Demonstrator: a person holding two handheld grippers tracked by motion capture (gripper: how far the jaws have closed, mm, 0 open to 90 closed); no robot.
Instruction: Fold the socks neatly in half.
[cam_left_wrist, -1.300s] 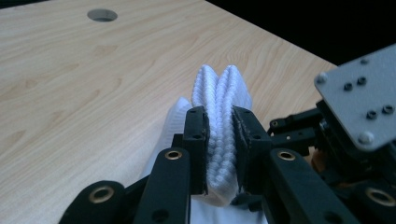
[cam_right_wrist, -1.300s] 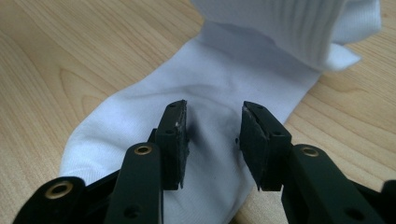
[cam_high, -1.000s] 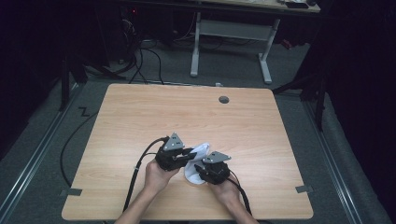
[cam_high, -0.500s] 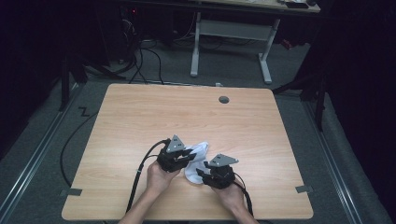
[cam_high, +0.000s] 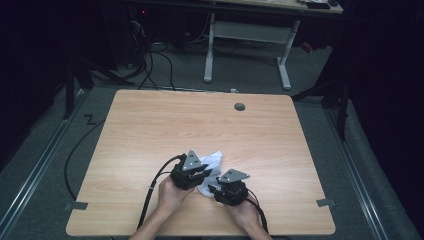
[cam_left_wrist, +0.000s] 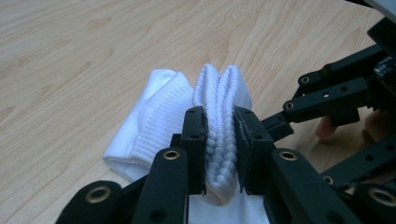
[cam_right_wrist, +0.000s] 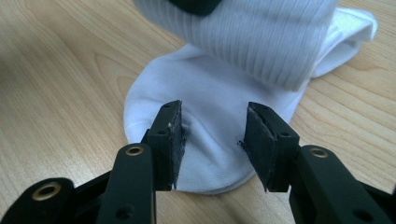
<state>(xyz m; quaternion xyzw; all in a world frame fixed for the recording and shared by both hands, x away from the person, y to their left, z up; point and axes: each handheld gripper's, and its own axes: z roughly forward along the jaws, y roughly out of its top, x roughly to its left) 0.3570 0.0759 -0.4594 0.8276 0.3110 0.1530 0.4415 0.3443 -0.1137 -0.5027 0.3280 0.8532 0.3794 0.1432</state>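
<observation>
Holding a folded ribbed cuff of the white sock (cam_left_wrist: 219, 116), my left claw (cam_left_wrist: 219, 149) pinches it above the surface (cam_high: 150, 125); right claw (cam_right_wrist: 212, 144) gapes wide over the flat toe end.

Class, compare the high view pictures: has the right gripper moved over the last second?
Yes, slightly. The right gripper has slid toward the table's near edge, away from the round hole.
</observation>
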